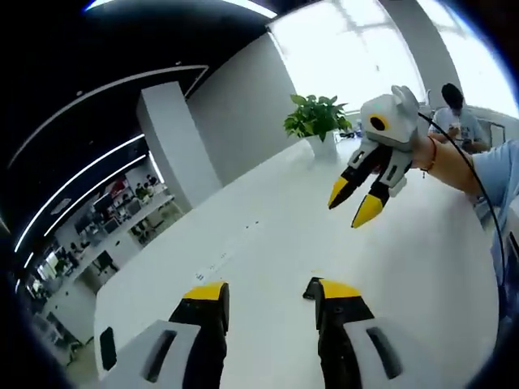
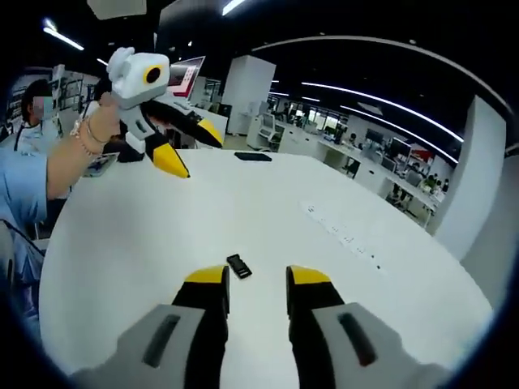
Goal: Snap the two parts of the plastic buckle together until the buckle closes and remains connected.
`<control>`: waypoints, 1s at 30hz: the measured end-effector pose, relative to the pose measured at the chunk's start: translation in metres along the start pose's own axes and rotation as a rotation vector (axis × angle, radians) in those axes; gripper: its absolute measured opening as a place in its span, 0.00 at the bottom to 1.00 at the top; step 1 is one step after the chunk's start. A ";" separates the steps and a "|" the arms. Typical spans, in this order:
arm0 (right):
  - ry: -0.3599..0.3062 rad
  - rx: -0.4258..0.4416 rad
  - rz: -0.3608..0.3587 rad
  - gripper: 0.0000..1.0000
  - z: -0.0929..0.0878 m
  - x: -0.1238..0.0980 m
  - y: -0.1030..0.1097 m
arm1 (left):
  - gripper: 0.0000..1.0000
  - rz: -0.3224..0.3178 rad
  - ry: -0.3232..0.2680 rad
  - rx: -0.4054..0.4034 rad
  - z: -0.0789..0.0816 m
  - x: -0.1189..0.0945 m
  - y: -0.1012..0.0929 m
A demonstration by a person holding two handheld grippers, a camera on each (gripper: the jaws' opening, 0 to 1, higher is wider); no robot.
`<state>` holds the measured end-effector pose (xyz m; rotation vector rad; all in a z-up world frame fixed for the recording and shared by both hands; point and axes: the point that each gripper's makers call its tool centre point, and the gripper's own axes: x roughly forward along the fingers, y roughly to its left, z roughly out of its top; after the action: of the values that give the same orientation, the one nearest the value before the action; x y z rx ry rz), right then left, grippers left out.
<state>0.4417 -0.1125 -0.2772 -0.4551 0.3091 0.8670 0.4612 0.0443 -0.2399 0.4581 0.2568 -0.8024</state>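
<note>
Desk (image 2: 146,235): white, wide, mostly bare; a plant pot (image 1: 323,144) stands at its far end in the left gripper view.
Buckle part (image 2: 238,266): small, dark, flat on the desk, at about 1 o'clock from the right gripper's left jaw tip and just beyond it, touched by nothing.
Second dark piece (image 1: 312,288): lies against the inner edge of the left gripper's right jaw tip at about 11 o'clock; it may be the other buckle half, but it is too hidden to tell.
Left gripper (image 1: 270,293): jaws released and apart, low over the desk, nothing between them; in the right gripper view it hangs at 10 o'clock (image 2: 186,152), raised clear of the desk.
Right gripper (image 2: 256,277): jaws apart, grasping nothing; in the left gripper view it hangs at 1 o'clock (image 1: 354,205), off the desk.
Handling: probably light, stiff, smooth plastic that slides on the desk under a push.
Hold: likely best across each half's flat body at the back, leaving prongs and socket free.
Risk: a skewed pinch may flick a piece away.
Progress: halves not yet joined.
</note>
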 end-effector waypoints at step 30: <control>-0.208 -0.005 -0.251 0.32 -0.001 -0.110 0.000 | 0.59 0.378 -0.342 -0.084 -0.001 -0.145 0.004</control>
<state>0.3742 -0.1856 -0.2300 -0.3943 0.0565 0.6632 0.3670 0.1384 -0.1834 0.2715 -0.1125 -0.4849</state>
